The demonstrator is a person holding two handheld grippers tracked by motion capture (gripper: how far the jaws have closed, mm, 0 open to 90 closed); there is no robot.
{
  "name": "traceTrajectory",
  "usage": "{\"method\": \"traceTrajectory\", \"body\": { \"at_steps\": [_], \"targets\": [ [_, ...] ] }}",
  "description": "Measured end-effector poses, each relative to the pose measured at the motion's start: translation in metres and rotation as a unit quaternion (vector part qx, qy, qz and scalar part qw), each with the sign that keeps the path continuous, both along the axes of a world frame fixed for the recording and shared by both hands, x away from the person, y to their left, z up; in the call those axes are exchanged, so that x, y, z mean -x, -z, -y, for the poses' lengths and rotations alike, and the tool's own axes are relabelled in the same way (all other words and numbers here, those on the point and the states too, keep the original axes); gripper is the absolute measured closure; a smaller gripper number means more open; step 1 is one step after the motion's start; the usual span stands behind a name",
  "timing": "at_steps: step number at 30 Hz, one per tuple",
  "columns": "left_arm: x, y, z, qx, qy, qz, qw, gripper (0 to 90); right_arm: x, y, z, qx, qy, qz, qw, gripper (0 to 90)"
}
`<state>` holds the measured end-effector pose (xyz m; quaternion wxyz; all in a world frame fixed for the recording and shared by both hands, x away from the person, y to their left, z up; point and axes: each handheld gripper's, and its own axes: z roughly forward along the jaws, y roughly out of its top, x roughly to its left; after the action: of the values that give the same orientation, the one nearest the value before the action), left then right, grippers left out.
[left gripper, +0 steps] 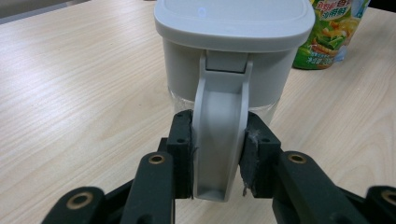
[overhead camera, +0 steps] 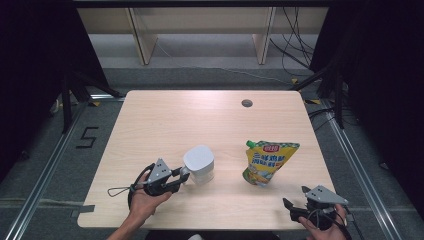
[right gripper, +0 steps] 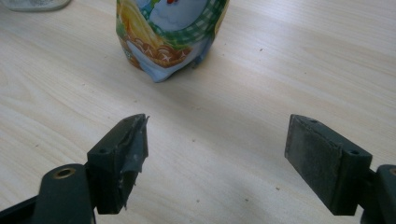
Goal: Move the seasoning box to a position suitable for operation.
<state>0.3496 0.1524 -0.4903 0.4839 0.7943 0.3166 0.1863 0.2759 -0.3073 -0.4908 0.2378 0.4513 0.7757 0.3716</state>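
Left gripper view, pads (left gripper: 181, 154): pressed on both sides of the jug handle (left gripper: 219, 140), no gap visible.
Left gripper (left gripper: 218, 156): clamped on that handle, low on it, near its bottom end.
Handle: grey, upright loop, joined under the lid at the top.
Jug (left gripper: 233, 60): grey body, white lid (left gripper: 233, 18) on, clear band at the base; upright on the table (left gripper: 70, 93).
Jug place: high view shows it near the table's front edge, left of centre, just beside the left hand (overhead camera: 145, 197).
Right gripper view, pads (right gripper: 133, 149): wide apart, nothing between, bare wood below.
Right gripper (right gripper: 217, 154): released, low over the table, pointed at the pouch.
Right gripper place: high view puts it at the front right corner of the table, held in the right hand (overhead camera: 325, 227).
Pouch (right gripper: 170, 32): yellow-green printed spout pouch, standing, well apart from the right gripper.
Pouch place: right half of the table, nearer the front edge than the back; green cap (overhead camera: 250, 144) at top left in the high view; near the jug, not touching.
Cable hole (overhead camera: 247, 103): near the back edge, right of centre.
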Motion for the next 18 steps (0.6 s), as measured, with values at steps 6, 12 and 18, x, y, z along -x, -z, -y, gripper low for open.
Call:
{"method": "traceTrajectory", "body": {
  "at_steps": [6, 12, 18],
  "targets": [
    [-0.0046, 0.0021, -0.0043, 0.013, 0.026, 0.004, 0.9996, 68.1, 0.0006, -0.0003, -0.0010, -0.004, 0.001, -0.011, 0.9999, 22.4],
    [-0.0052, 0.0022, -0.0067, 0.015, 0.042, 0.002, 0.9990, 68.5, 0.0001, -0.0002, -0.0005, 0.000, -0.001, -0.006, 1.0000, 22.4],
    [-0.0005, 0.0026, -0.0041, 0.018, 0.060, 0.000, 0.9980, 68.6, 0.0007, 0.0000, -0.0022, -0.007, 0.006, -0.011, 0.9999, 22.5]
  ]
}}
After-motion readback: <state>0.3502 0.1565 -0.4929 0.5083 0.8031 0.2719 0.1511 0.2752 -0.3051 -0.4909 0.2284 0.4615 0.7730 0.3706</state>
